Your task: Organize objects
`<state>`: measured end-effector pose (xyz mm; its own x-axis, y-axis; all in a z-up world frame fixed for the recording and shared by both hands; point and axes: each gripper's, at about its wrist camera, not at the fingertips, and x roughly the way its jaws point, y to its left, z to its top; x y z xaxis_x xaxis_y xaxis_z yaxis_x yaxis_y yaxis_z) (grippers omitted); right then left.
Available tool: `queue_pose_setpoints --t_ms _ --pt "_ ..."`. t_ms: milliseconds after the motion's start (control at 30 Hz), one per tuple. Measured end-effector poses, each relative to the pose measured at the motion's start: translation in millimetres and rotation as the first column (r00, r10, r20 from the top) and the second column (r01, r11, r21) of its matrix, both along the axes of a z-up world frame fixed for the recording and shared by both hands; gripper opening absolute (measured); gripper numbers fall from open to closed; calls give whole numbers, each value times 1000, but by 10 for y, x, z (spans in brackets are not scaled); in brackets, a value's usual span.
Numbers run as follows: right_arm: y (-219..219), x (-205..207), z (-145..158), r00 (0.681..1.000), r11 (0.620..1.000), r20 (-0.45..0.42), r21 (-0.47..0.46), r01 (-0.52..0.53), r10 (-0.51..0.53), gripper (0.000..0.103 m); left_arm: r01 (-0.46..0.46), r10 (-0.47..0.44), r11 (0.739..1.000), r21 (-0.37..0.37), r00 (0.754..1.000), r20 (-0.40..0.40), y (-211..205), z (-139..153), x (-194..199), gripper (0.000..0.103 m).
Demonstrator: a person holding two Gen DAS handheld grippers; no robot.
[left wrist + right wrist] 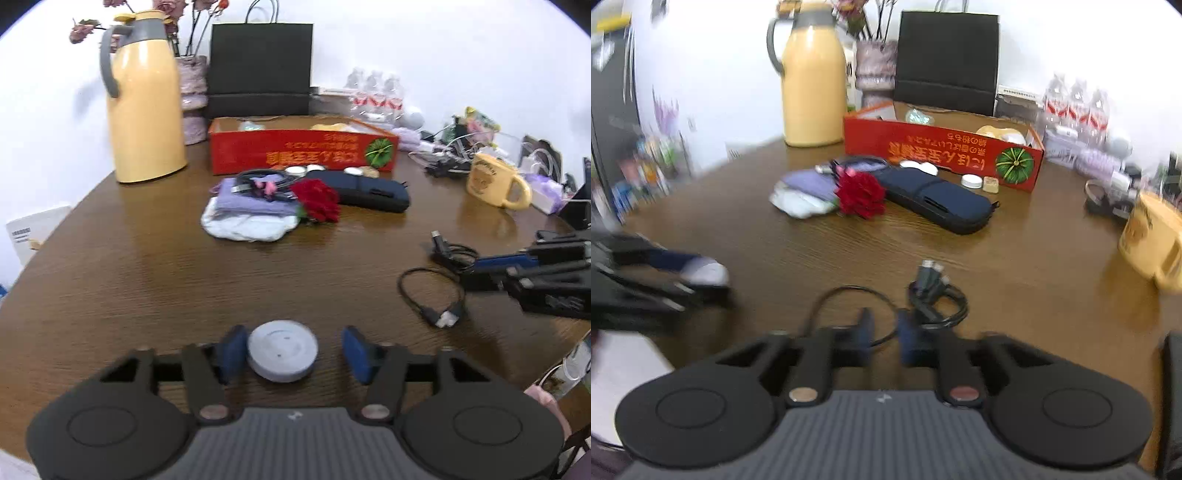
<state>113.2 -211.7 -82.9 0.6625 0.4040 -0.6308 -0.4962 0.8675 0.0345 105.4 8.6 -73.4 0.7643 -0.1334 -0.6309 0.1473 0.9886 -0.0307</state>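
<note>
Inside, the red box [942, 149] holds small items.

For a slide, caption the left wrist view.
Open left gripper straddles a grey round puck on the wooden table.

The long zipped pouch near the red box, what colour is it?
Dark navy blue pouch; right wrist view.

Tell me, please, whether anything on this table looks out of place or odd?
Yes: the red box stands with its printing upside down, and two loose black cables lie tangled on the bare wooden table. Nothing looks spilled or broken.
</note>
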Motion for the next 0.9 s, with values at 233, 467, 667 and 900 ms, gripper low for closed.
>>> queue_pose_setpoints --t_ms 233,467,667,900 --pt "251 -187 -163 998 1000 -59 21 -6 7 87 -22 22 1000 5 999 32 9 -50 -26 38" --pt "483 -181 -206 999 1000 38 11 -10 9 71 -70 72 996 -50 997 41 144 -43 -167 38" --pt "431 -202 -252 994 996 59 9 88 -88 35 -50 52 997 -59 997 49 185 -43 -209 37" --pt "475 -190 -179 992 997 113 -26 66 -63 12 -69 76 993 -92 994 73 224 0 -236 37"
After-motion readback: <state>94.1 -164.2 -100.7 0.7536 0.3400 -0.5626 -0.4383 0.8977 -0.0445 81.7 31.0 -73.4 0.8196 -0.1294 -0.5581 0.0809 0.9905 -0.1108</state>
